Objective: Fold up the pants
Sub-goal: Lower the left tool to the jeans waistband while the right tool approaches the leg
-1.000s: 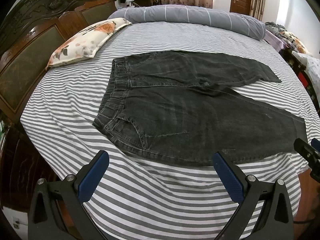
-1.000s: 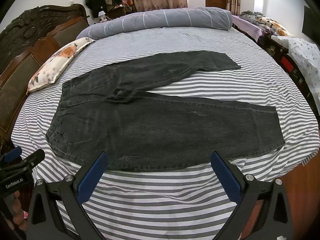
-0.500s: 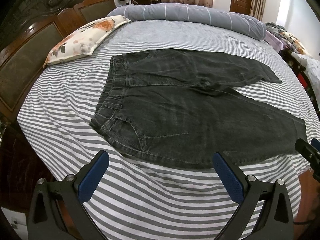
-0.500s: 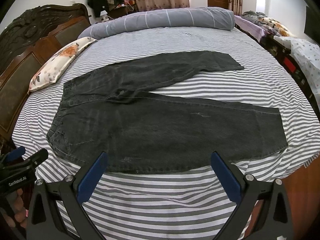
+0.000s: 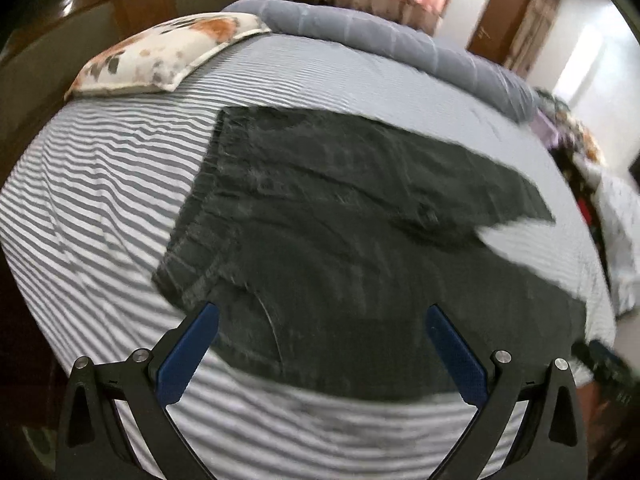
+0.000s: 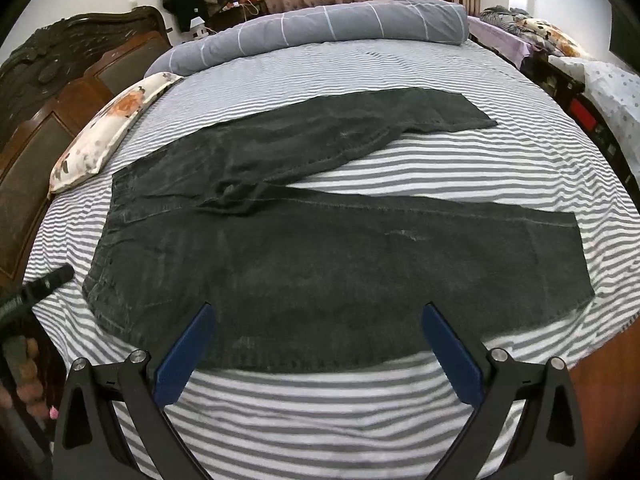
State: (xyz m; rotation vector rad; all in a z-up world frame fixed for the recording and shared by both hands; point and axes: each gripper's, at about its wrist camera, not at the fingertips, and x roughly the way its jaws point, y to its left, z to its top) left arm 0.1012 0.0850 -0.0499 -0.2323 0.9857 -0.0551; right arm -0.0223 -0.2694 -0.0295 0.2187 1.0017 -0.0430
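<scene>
Both jaws spread wide, empty: left gripper (image 5: 322, 350) and right gripper (image 6: 318, 346) hover over the black jeans' (image 6: 320, 248) 6 o'clock edge.

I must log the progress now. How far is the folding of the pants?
Done: the pants lie spread flat on the striped bed sheet, legs apart in a V. In hand: nothing yet. The left tongs and the right tongs are both open, at the pants' near edge, gripping no cloth. Left: every fold; no part of the pants lies over another.
</scene>
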